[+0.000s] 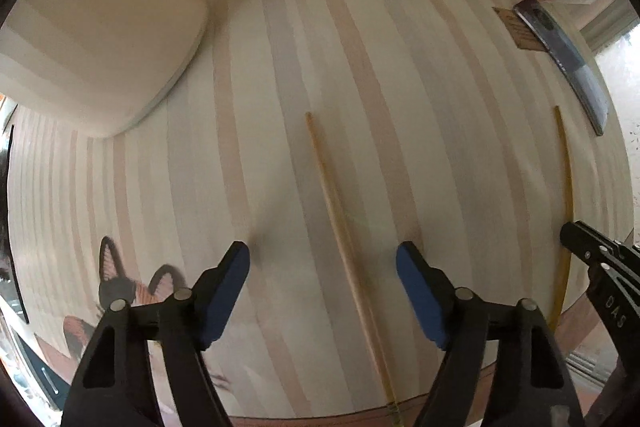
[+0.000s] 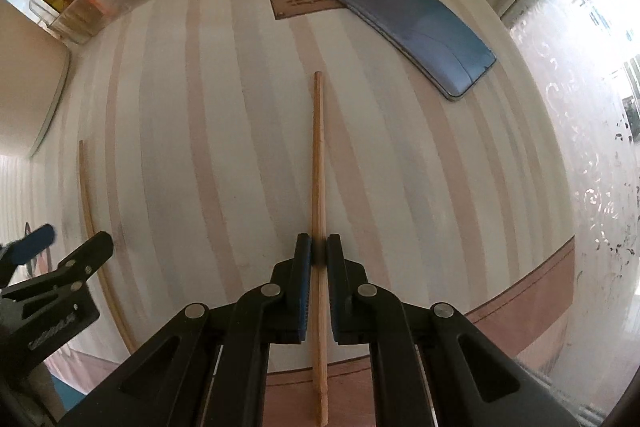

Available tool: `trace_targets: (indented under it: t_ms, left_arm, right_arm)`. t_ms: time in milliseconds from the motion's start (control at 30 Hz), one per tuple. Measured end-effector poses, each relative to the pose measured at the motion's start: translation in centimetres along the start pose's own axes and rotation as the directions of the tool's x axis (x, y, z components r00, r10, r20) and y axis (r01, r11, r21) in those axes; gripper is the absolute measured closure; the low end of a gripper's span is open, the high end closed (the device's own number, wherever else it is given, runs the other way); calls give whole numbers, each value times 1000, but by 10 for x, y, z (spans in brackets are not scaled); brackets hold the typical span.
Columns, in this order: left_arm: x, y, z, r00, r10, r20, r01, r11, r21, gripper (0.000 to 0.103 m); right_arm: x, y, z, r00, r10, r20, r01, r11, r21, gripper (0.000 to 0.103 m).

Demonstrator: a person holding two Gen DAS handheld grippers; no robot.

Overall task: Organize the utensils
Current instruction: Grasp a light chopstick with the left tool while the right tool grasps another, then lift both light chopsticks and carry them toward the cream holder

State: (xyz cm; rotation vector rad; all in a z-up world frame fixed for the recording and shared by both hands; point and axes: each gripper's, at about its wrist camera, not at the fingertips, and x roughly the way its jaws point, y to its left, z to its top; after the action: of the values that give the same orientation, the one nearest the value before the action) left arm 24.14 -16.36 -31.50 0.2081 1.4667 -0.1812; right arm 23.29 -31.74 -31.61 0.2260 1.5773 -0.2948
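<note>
Right gripper [image 2: 319,253] pinches one chopstick [image 2: 318,163] near its butt; left gripper [image 1: 322,265] gapes over the other chopstick [image 1: 340,223] on the striped table [image 1: 420,87] — end-grip risks pivot, slip on lift.

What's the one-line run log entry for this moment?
right gripper: shut on chopstick | left gripper: open over second chopstick | phone: on table

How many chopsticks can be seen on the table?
2. One chopstick is between the shut jaws of the right gripper; the other chopstick lies under the open left gripper.
</note>
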Motion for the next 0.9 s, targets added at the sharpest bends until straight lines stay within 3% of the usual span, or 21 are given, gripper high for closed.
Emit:
trace_targets:
  t_ms: [67, 133, 167, 200, 433, 700, 800, 900]
  left_arm:
    - [-1, -6, 2, 1000, -25, 11, 25, 999, 22, 49]
    - [-5, -10, 0, 999, -29, 23, 27, 998, 53, 72]
    - [-7, -10, -2, 999, -29, 22, 28, 997, 70, 92]
    - [-8, -8, -1, 999, -31, 15, 30, 997, 75, 96]
    - [-12, 41, -17, 1000, 22, 4, -22, 999, 48, 99]
    - [-14, 120, -46, 998, 46, -32, -48, 998, -42, 99]
    - [-15, 144, -53, 999, -14, -45, 9, 995, -100, 99]
    - [-15, 150, -52, 997, -51, -58, 43, 990, -138, 98]
  right_arm:
    - [0, 0, 3, 1000, -5, -2, 5, 1000, 3, 95]
    - [0, 0, 3, 1000, -14, -2, 14, 1000, 2, 95]
    - [0, 0, 4, 1000, -18, -2, 18, 1000, 2, 95]
    - [-3, 10, 7, 1000, -22, -3, 22, 1000, 2, 95]
    - [-9, 48, 4, 999, 44, -18, -45, 997, -56, 95]
    - [-13, 112, 2, 977, 192, -88, -203, 969, -142, 95]
    - [-12, 133, -3, 969, 210, -128, -230, 958, -169, 95]
    - [-12, 151, -2, 978, 155, -137, -183, 958, -223, 95]
